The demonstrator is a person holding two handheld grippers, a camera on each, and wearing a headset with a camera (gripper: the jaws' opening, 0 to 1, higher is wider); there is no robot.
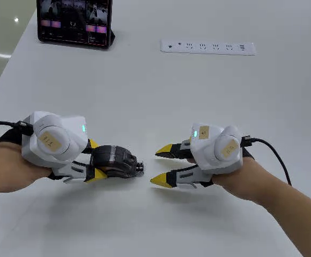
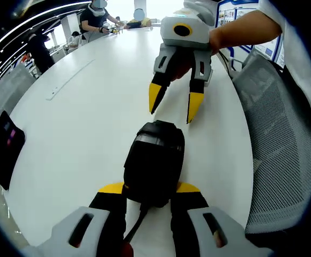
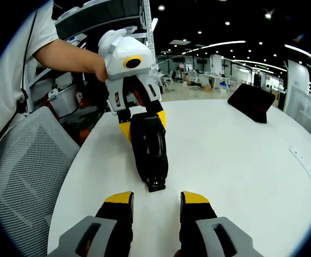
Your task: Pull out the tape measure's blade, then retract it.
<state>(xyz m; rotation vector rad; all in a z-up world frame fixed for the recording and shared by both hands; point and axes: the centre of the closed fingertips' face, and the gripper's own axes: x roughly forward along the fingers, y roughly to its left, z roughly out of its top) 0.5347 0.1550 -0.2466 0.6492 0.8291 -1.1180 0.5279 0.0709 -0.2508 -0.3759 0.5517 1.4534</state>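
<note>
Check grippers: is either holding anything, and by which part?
The left gripper is shut on the tape measure, jaws clamping the sides of its case near the rear. The right gripper is open, holding nothing.

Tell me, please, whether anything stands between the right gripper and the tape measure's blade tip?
Nothing visible does. The tape measure, clamped in the left gripper, points its blade tip at the open right gripper, with just bare white table in the gap.

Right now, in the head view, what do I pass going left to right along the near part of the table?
left gripper, shut on the tape measure → tape measure, its hook end facing right → right gripper, jaws open, not touching the tape measure.
</note>
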